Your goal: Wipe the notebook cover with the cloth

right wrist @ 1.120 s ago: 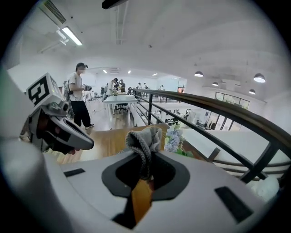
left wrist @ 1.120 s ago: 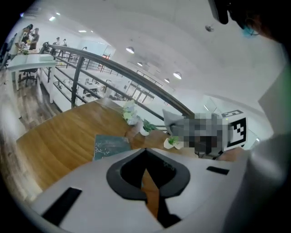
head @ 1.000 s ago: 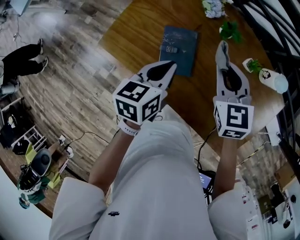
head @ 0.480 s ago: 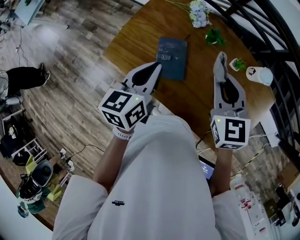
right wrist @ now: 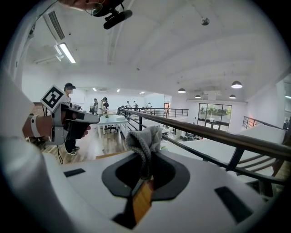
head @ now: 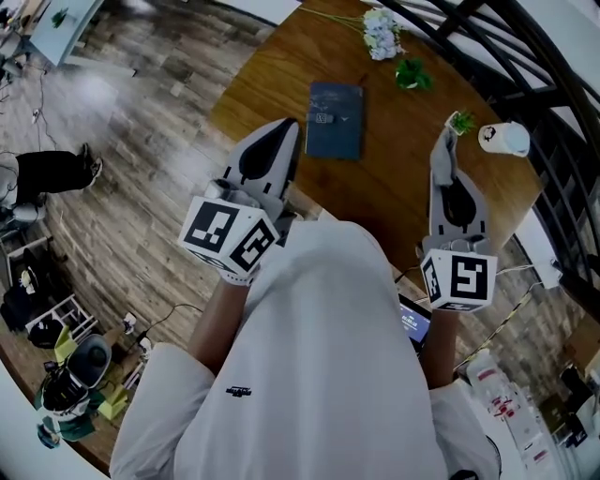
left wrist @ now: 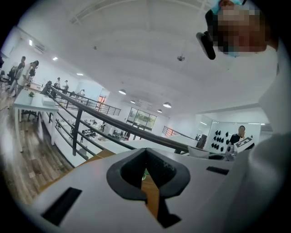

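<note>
A dark blue notebook (head: 335, 120) lies flat on the round wooden table (head: 272, 70), cover up. My left gripper (head: 285, 128) hovers just left of it, raised off the table, with its jaws shut and nothing between them (left wrist: 146, 152). My right gripper (head: 448, 137) is held up well to the right of the notebook. It is shut on a grey knitted cloth (right wrist: 144, 138), whose bunched end sticks out past the tips (head: 449, 152). In both gripper views the jaws point out level over the room, so the notebook is hidden there.
White flowers (head: 380, 28) and a green sprig (head: 411, 73) lie beyond the notebook. A white cup-like object (head: 504, 138) sits at the table's right edge. A black railing (head: 530, 66) runs close behind. A person's dark legs (head: 52, 173) are on the floor at left.
Both grippers have drawn back toward my body and stand farther from the notebook in the head view. The right one has kept hold of the cloth, and the notebook has stayed put.
</note>
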